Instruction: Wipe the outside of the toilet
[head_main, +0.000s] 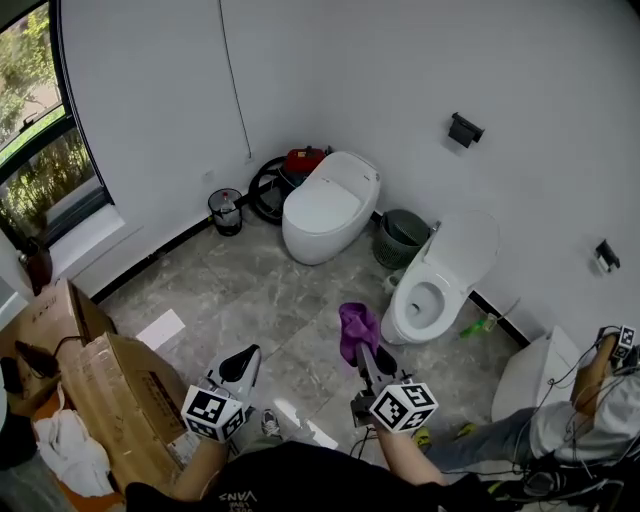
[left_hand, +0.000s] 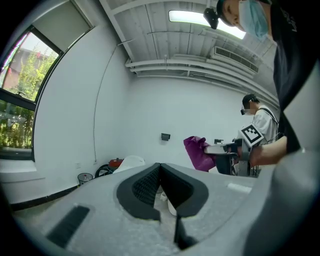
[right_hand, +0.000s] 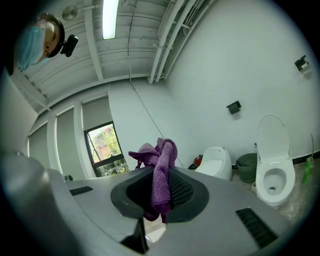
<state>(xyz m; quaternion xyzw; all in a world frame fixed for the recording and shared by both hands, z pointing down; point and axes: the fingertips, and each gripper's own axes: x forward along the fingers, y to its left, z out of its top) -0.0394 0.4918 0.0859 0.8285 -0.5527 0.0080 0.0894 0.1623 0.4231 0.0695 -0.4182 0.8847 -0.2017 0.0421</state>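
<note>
Bathroom-style room with white walls (head_main: 380, 70) and a grey marbled tile floor (head_main: 250, 300). I'm using the open toilet (head_main: 432, 300) as the reference: lid up, back against the wall.

The right gripper (head_main: 362, 348) hangs just on the near side of it, jaws clamped on a purple cloth (head_main: 354, 326) that bunches up above the tips. The cloth isn't touching the bowl. The left gripper (head_main: 243, 366) is farther from the toilet, beyond the right one, jaws pressed together with nothing between them.

A green basket (head_main: 403, 238) sits just beside the toilet on its far side, and past that is a second toilet (head_main: 330, 205) with its lid down. A green thing (head_main: 478, 326) lies on the floor near the toilet's base, too small to tell what it is.

Well apart from the toilet, across the floor, a cardboard box (head_main: 110, 385) is partly cut off by the frame edge. Another person (head_main: 560, 425) is low down beside the toilet — mostly cut off, and partly covering a white fixture (head_main: 530, 372) I can't identify.
</note>
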